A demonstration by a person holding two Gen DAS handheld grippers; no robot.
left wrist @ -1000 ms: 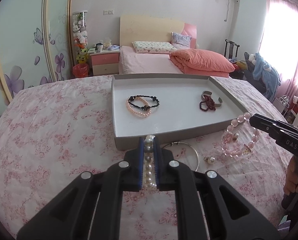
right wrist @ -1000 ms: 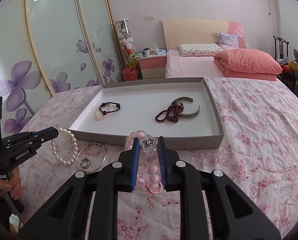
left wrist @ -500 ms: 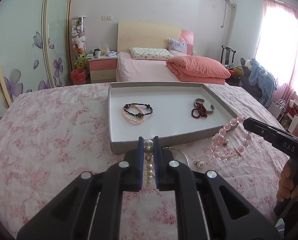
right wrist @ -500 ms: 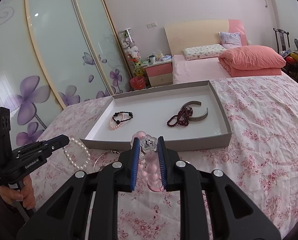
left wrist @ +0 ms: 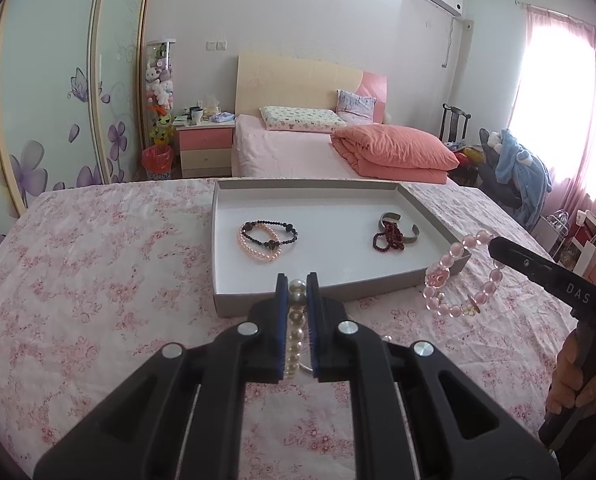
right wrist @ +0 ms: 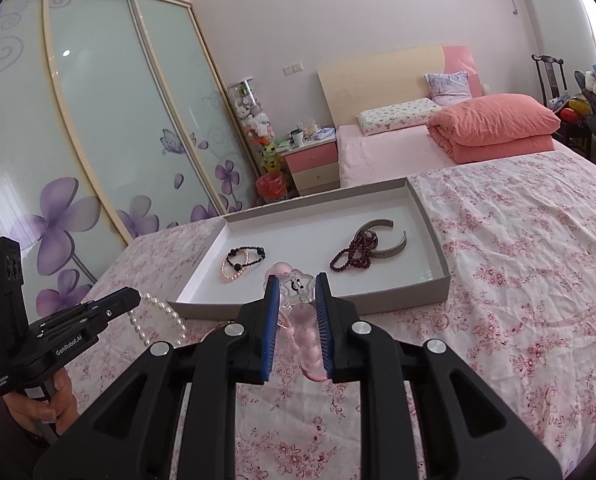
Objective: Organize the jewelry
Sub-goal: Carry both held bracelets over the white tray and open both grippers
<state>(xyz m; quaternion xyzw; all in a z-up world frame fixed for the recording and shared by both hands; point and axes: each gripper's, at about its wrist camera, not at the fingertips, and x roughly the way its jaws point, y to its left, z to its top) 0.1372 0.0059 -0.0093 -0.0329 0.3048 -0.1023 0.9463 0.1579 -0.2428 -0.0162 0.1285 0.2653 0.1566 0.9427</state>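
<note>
Abt half done, I'd judge: tray already holds 4 pcs, a pink pearl + black bead bracelet pair and a dark red strand w/ a silver cuff. Left gripper clamped on the white pearl bracelet, right gripper clamped on the pink bead bracelet, both just in front of the tray's near wall, not yet inside.

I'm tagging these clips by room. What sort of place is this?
A home bedroom, most likely: a pink bed with folded coral quilt, a pink bedside drawer unit and floral sliding wardrobe doors.
</note>
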